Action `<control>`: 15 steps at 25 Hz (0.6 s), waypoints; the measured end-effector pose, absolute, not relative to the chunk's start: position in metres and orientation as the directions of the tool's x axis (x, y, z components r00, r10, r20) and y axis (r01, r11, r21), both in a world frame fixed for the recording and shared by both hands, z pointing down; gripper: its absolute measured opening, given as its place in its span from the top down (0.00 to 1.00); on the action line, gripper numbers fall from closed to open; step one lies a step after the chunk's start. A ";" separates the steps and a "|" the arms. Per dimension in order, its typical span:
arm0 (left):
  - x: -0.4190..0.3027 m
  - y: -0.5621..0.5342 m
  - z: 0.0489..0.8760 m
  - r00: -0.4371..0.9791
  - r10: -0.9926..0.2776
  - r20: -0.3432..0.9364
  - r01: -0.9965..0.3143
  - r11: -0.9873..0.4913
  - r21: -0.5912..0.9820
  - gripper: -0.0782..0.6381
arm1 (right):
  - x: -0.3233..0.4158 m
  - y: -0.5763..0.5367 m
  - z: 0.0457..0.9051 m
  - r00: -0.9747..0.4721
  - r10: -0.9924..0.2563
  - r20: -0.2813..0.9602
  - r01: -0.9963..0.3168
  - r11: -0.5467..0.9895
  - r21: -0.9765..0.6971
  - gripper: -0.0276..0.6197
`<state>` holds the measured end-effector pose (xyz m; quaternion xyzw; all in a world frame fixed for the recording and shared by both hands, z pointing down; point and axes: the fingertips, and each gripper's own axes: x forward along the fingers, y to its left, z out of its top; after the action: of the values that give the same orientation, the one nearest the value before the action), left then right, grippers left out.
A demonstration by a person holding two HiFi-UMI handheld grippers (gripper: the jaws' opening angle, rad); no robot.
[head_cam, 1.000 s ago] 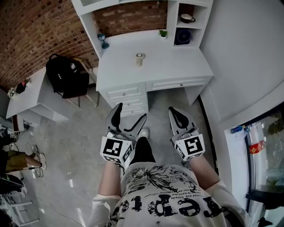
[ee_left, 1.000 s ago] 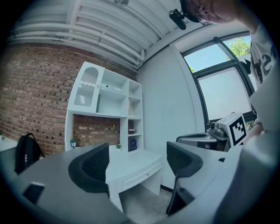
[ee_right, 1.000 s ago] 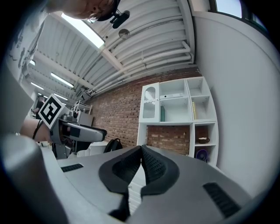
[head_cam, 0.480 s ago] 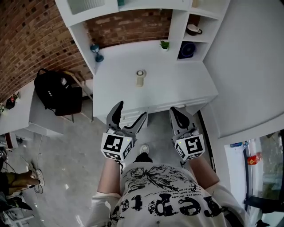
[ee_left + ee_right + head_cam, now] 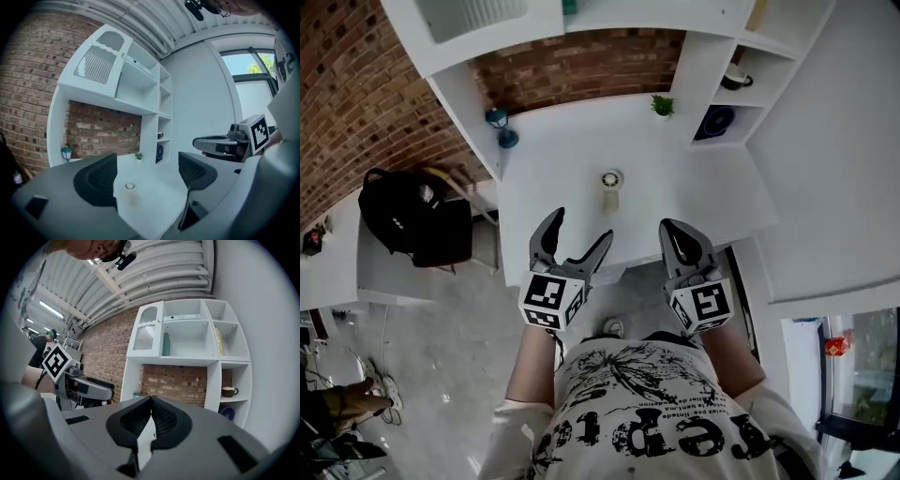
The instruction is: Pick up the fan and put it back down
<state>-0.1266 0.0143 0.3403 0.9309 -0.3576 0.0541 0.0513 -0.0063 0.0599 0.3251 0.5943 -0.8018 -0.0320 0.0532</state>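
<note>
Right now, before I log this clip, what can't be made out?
- Small cream cylindrical fan: too small in head view, blurred in left gripper view; blades unreadable.
- Same fan, right gripper view: hidden behind the shut right gripper.
- Dark blue round object in the white shelf unit: too small to identify.

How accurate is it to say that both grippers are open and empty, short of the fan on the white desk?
Only the left gripper is open; the right gripper is shut, as the right gripper view shows. Both are empty, short of the fan on the white desk.
</note>
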 end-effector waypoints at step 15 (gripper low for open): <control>-0.061 -0.124 0.434 0.666 -0.654 0.358 -0.722 -0.685 0.093 0.34 | 0.048 -0.097 0.383 -0.373 -0.916 0.147 -0.920 0.386 0.073 0.93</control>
<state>-0.0614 -0.1238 0.4341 0.9056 -0.3800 0.1496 0.1144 0.0479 -0.0969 0.3827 0.5541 -0.8284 0.0106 0.0819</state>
